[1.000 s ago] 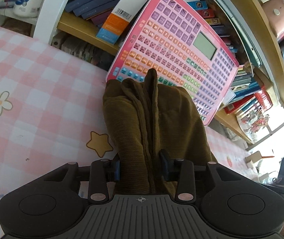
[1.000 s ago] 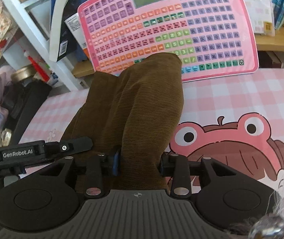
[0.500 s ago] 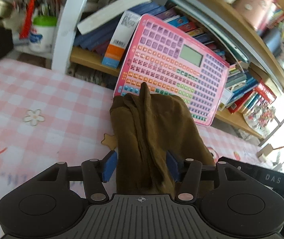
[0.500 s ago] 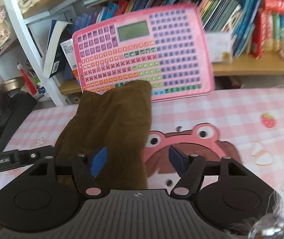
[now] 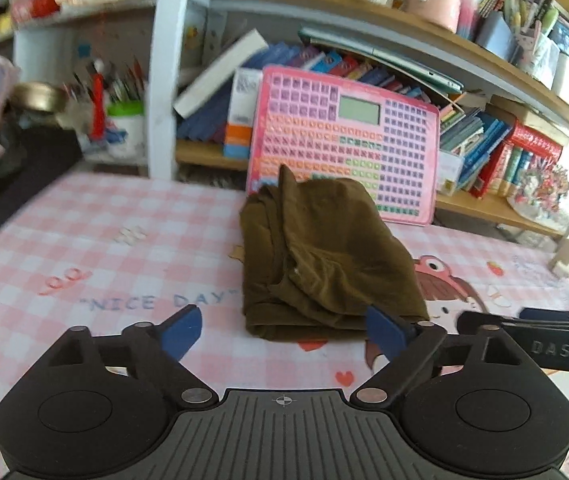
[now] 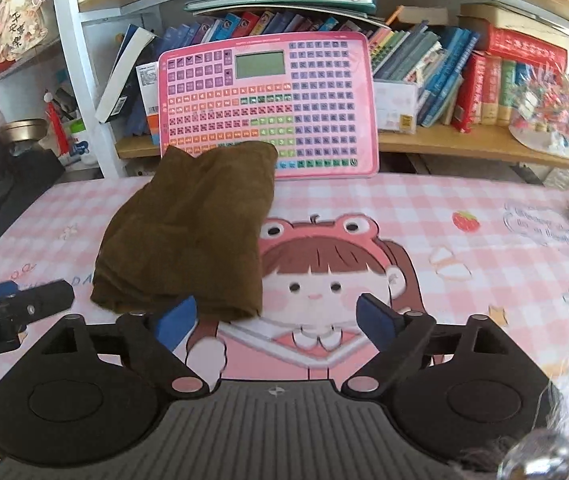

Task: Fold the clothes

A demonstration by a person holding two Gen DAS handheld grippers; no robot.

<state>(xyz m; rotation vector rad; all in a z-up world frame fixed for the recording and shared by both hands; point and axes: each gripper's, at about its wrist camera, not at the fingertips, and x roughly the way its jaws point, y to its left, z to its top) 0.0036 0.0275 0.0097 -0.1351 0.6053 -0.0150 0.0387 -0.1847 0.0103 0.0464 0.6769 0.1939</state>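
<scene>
Both of my claws have let go. A second ago each one pinched the near edge of the brown garment [image 5: 324,256]; now my left gripper [image 5: 284,330] and my right gripper [image 6: 276,318] have just been opening, and nothing sits between the blue pads of either. They have also pulled back and lifted: more of the pink checked tablecloth [image 5: 104,248] shows in front of me than before, and the cloth that filled the lower part of each view has shrunk toward the middle.

The garment lies on its own as a compact, thick bundle on the tablecloth, its far end against the foot of the pink keyboard toy [image 6: 268,108] that leans on the bookshelf [image 6: 464,144]. Its near edge lies just beyond my left pads and by my right claw's left pad. I judge this fold as finished and released; the bundle looks a bit lumpy on the left side, so it may want smoothing.

Both claws point forward and downward at the table, side by side, my right one visible at the right edge of the left view.
</scene>
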